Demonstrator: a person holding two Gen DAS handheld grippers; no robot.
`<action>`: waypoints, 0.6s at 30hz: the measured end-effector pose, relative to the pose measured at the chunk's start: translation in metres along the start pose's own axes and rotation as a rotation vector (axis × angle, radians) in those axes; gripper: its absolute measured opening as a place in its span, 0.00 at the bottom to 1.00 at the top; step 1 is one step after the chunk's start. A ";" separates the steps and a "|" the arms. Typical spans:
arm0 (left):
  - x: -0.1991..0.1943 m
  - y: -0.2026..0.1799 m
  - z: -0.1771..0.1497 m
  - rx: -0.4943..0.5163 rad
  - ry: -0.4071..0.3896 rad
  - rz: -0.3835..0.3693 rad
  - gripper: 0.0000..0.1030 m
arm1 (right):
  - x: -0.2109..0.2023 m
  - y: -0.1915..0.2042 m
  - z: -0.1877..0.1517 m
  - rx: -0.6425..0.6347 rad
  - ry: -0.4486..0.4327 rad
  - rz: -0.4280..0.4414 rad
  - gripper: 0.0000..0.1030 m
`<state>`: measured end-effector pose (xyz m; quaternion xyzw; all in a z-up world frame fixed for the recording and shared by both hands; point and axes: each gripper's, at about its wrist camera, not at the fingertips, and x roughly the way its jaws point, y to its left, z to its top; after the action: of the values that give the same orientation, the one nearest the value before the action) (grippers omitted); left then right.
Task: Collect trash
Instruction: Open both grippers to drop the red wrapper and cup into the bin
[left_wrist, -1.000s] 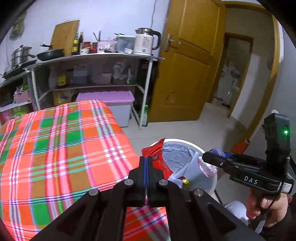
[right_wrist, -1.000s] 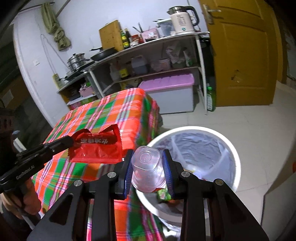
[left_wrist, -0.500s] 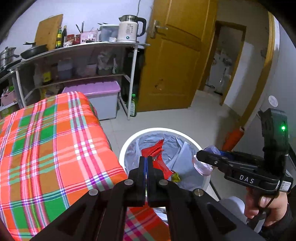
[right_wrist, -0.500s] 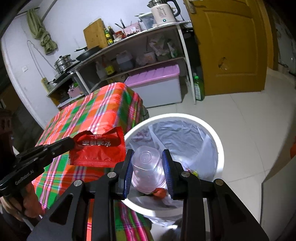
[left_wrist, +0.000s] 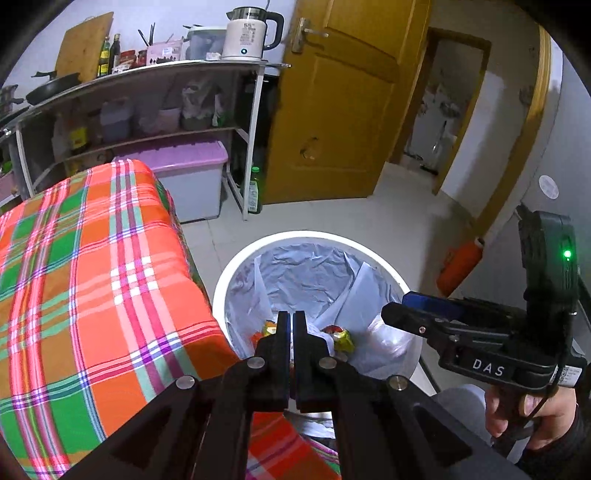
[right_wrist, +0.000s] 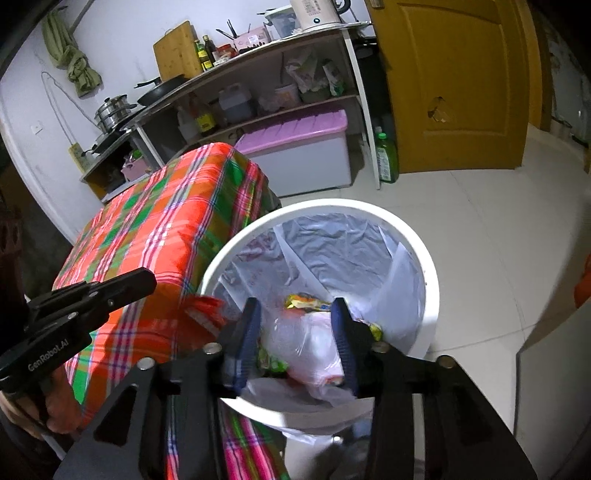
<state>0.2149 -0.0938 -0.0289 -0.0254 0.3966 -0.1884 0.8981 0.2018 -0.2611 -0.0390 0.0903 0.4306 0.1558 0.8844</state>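
Left wrist view: the left gripper (left_wrist: 289, 325) hung over the near edge of the white bin (left_wrist: 236, 266), which stood on the floor just beside the corner of the plaid-covered table (left_wrist: 92, 277). Its fingers were all but together, only a sliver of light between them, and no wrapper showed at their tips. Scraps already lay on the grey liner in the bin's bottom. The right gripper (left_wrist: 402, 308) reached in over the bin's right rim, with a hand (left_wrist: 524, 410) on its grip. Right wrist view: the jaws had just been opening and stood fairly wide over the bin mouth. The clear plastic cup (right_wrist: 286, 332) sat blurred between them, with a gap on its right side, so apparently let go and dropping. The red wrapper (right_wrist: 205, 314), also blurred, was at the bin's near-left rim, apart from the left tip; I could not tell whether it was inside the rim or caught on it. Judged step: the drop into the bin, nearly done. Next move probably calls for checking the wrapper clears the rim, then lifting both grippers straight up, clear of the liner, and back to the table for more trash
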 end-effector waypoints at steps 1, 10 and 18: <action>0.002 0.000 0.000 0.000 0.003 0.002 0.01 | 0.001 -0.001 -0.001 0.001 0.002 -0.003 0.42; 0.001 0.004 -0.002 -0.019 0.003 0.001 0.02 | -0.006 0.000 -0.001 -0.007 -0.009 -0.006 0.42; -0.024 0.001 -0.007 -0.020 -0.036 0.011 0.03 | -0.031 0.019 0.000 -0.042 -0.056 -0.001 0.42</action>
<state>0.1956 -0.0836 -0.0172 -0.0354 0.3825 -0.1788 0.9058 0.1802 -0.2545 -0.0107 0.0758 0.4023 0.1618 0.8979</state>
